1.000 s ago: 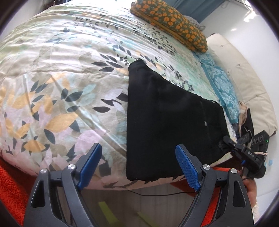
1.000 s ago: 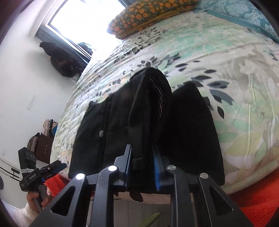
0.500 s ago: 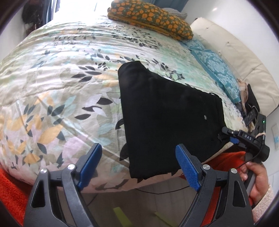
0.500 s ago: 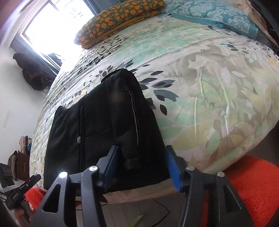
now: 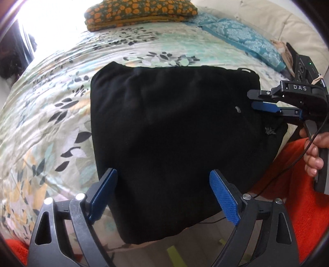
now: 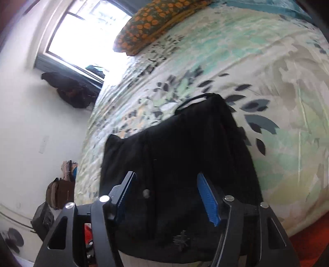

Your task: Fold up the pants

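Observation:
The black pants [image 5: 174, 139] lie folded into a flat, roughly square pile near the foot edge of the bed; they also show in the right wrist view [image 6: 185, 156]. My left gripper [image 5: 162, 195] is open and empty, hovering over the pile's near edge. My right gripper [image 6: 166, 197] is open and empty over the waist end, where a small button shows. In the left wrist view the right gripper [image 5: 255, 100] reaches in from the right, its fingers just above the fabric.
The bed carries a leaf-print duvet [image 5: 51, 115]. An orange-flowered pillow [image 5: 139, 10] and a teal pillow [image 5: 240, 39] lie at the far end. An orange-red rug [image 5: 298, 197] covers the floor by the bed. Bags [image 6: 59, 191] stand by the white wall.
My right gripper was shut on a fold of the pants, then opened and let it drop flat. My left gripper moved in closer over the pile.

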Demonstrator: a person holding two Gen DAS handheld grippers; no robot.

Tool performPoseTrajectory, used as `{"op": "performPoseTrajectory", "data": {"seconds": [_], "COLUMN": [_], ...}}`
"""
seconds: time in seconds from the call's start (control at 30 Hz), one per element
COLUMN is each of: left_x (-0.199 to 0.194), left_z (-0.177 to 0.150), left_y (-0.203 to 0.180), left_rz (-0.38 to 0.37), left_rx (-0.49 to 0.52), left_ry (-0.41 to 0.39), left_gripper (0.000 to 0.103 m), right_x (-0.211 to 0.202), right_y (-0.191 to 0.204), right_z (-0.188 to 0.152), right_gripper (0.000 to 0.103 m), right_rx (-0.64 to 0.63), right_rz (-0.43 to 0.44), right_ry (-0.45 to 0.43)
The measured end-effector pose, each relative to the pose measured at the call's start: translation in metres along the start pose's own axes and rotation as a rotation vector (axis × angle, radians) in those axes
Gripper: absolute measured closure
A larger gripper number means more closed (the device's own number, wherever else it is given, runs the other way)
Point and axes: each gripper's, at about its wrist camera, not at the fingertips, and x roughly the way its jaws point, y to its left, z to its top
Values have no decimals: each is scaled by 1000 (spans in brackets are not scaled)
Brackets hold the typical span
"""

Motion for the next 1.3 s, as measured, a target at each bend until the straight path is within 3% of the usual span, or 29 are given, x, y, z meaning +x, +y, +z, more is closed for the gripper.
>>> {"op": "performPoseTrajectory", "data": {"seconds": [0.03, 0.1, 0.13, 0.23, 0.3, 0.33, 0.47, 0.57, 0.63, 0.7, 0.77, 0.83, 0.9, 0.93, 1.0, 1.1, 1.3], "left_x": [-5, -20, -29, -45, -40, -33, 1, 20, 40, 65, 93, 108, 114, 112, 95, 56, -23], "left_z": [0, 7, 13, 41, 61, 70, 94, 111, 128, 143, 153, 157, 157, 155, 148, 135, 79], "left_y": [-1, 7, 16, 50, 71, 79, 85, 74, 66, 70, 86, 106, 122, 130, 145, 149, 93], "left_rz": [1, -40, -58, -73, -63, -66, -152, -317, -359, -354, -350, -267, -135, -111, -117, -62, -47], "left_rx": [15, -1, -33, -141, -194, -212, -200, -162, -161, -189, -291, -379, -425, -452, -489, -461, -292], "left_ry": [-7, -12, -35, -102, -105, -87, -23, -19, -3, 15, 46, 48, 64, 65, 16, -41, -111], "left_gripper": [12, 11, 11, 9, 9, 9, 10, 10, 10, 9, 10, 11, 11, 11, 11, 11, 8], "right_x": [2, -6, -12, -31, -35, -29, 13, 10, 11, 15, 18, 22, 22, 22, 21, 20, -2], "right_y": [-14, -23, -17, 24, 49, 57, 34, 11, 13, 17, 23, 29, 27, 26, 23, 22, 36], "right_z": [-3, -6, -4, 5, 11, 14, 6, -9, -6, -10, -16, -18, -18, -17, -16, -16, -18], "right_gripper": [89, 93, 89, 62, 50, 38, 34, 35, 35, 34, 34, 34, 33, 33, 33, 31, 30], "right_rx": [38, 72, 59, -116, -221, -257, -257, -215, -239, -294, -353, -398, -387, -379, -367, -357, -378], "right_rz": [2, 13, -1, -47, -54, -62, -198, -154, -170, -205, -253, -293, -288, -282, -270, -254, -263], "right_ry": [-18, -42, -50, -113, -143, -139, -53, -100, -86, -79, -82, -78, -80, -79, -76, -80, -136]}}
